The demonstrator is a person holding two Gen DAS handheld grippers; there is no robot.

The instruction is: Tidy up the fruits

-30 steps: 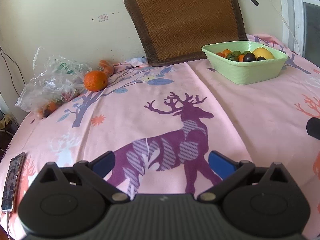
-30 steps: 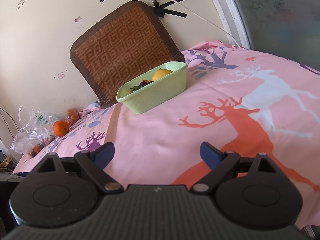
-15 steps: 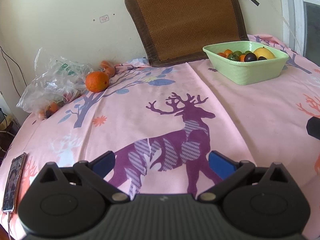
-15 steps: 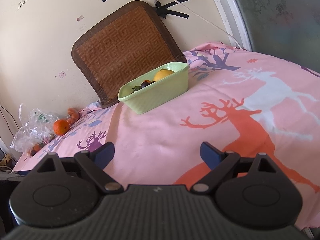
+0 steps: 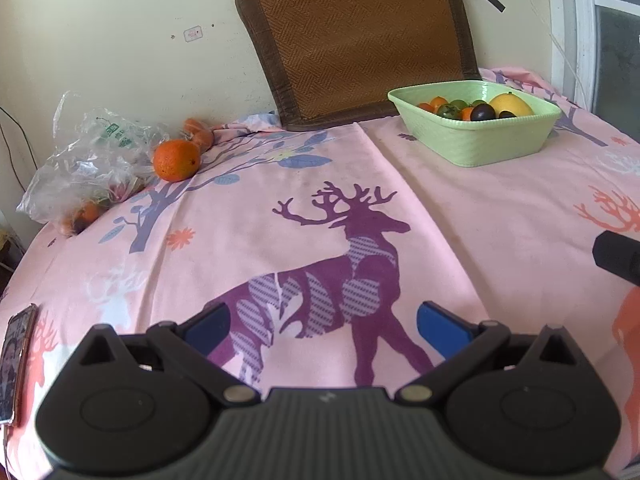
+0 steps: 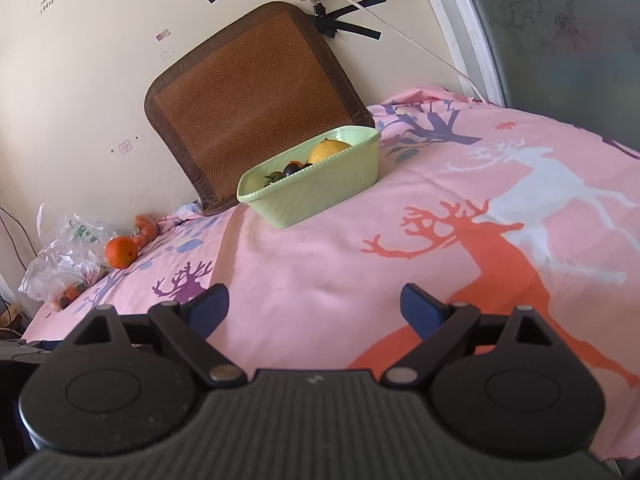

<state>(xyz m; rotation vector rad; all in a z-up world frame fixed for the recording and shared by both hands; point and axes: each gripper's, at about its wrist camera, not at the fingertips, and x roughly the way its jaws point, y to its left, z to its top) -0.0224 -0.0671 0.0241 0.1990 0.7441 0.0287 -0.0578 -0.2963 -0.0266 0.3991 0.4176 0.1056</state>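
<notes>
A: Count them with me — one big orange (image 5: 176,160) sits loose on the cloth, right beside the clear plastic bag (image 5: 84,156), with a few smaller orange fruits behind it and more inside the bag; I can't number those.

B: And one green basket (image 5: 476,142) at the far side. Inside: one large yellow fruit (image 5: 511,105), dark plum-like ones, small orange and green ones.

A: Surface is a pink tablecloth (image 5: 460,208) printed with deer — purple, orange, white. A woven brown mat (image 5: 360,40) leans on the cream wall; a window frame stands right of it, and a phone (image 5: 16,360) lies at the left edge.

B: Left gripper (image 5: 323,326) spread wide, nothing between its blue fingers. Right gripper (image 6: 316,307) likewise, parted and holding nothing, above the cloth.
</notes>
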